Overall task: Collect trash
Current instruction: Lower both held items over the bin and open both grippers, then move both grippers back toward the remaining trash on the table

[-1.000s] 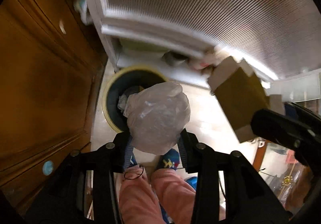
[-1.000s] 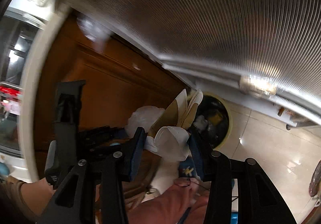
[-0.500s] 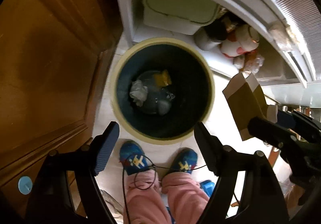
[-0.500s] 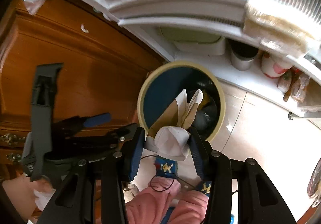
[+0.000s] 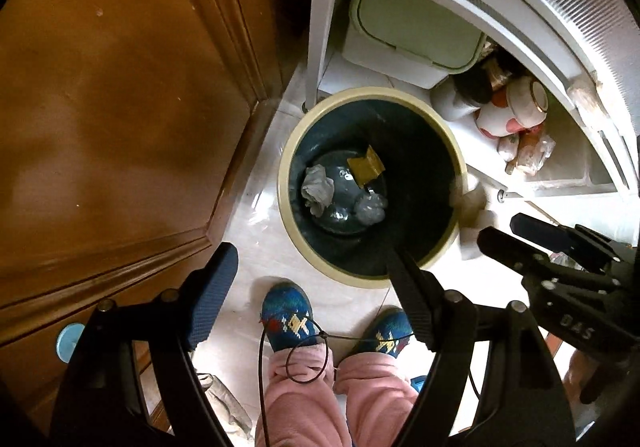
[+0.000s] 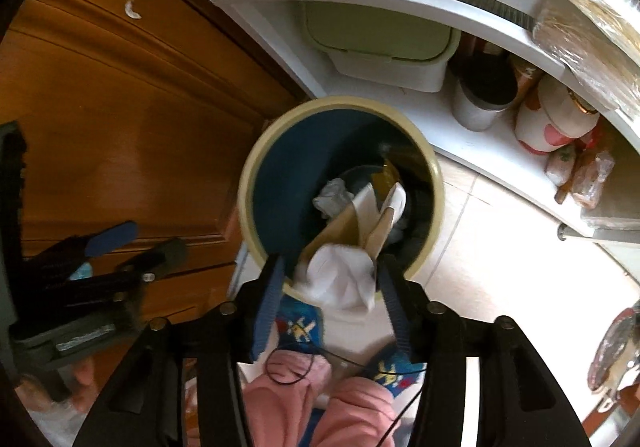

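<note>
A round bin (image 5: 289, 151) with a cream rim and dark blue inside stands on the pale floor. At its bottom lie crumpled grey plastic (image 5: 318, 187), a brown scrap (image 5: 366, 167) and a clear plastic wad (image 5: 370, 207). My left gripper (image 5: 312, 259) hangs open above the bin's near rim with nothing between its fingers. My right gripper (image 6: 332, 263) points down at the bin (image 6: 248, 183) and its jaws are opening. A brown paper bag (image 6: 352, 223) with a white wad (image 6: 340, 279) sits blurred between them, with a gap at the left pad.
A wooden cabinet (image 5: 120, 107) runs along the left. Behind the bin a white shelf (image 5: 320, 27) holds a green-lidded box (image 5: 416, 31), a grey cup (image 6: 480, 107), a white-and-red mug (image 6: 560, 119) and wrapped packets. A person's blue slippers (image 5: 288, 315) and pink trouser legs are below.
The left gripper opened and the clear plastic bag it held now lies in the bin. Both grippers came down closer to the bin. The right jaws have widened around the paper bag.
</note>
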Demonstrator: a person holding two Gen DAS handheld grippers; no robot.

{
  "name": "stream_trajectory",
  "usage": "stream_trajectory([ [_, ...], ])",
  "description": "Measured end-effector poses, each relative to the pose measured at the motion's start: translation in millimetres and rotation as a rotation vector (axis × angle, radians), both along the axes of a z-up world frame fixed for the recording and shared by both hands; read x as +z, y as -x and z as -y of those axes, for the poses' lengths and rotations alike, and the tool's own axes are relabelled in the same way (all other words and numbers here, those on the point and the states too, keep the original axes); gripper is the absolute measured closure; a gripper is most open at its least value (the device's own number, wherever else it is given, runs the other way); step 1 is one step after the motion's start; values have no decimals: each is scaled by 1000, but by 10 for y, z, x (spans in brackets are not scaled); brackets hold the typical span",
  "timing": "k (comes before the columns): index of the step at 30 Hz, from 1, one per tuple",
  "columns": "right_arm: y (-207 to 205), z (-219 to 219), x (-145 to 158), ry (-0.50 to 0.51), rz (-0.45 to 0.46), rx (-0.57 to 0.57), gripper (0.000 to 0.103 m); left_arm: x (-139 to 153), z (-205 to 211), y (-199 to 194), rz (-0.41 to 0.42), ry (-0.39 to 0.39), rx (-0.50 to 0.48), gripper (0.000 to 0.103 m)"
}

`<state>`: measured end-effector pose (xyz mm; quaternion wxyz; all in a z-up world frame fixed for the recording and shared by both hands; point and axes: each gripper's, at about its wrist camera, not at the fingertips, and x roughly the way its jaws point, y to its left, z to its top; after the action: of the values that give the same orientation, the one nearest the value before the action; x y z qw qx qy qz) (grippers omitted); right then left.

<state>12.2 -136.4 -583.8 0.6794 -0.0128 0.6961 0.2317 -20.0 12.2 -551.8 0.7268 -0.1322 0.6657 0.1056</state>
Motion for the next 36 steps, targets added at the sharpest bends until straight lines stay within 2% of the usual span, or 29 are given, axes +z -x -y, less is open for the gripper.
stream_trajectory([
  [3,-28,25,-48,14,-8,0,43,29,-3,-2,5,2,8,29],
  [10,-10,165,36,35,0,-26,43,113,36,16,8,7,4,29],
  [15,56,249,263,16,1,-47,43,299,89,33,15,8,-8,29],
  [18,98,271,504,-4,6,-55,43,553,128,44,28,7,-16,29],
  [22,130,319,1041,-47,26,-67,43,1030,176,44,61,6,-30,29],
  [36,127,590,3549,-171,203,-88,43,3415,516,-3,237,-6,-43,29],
])
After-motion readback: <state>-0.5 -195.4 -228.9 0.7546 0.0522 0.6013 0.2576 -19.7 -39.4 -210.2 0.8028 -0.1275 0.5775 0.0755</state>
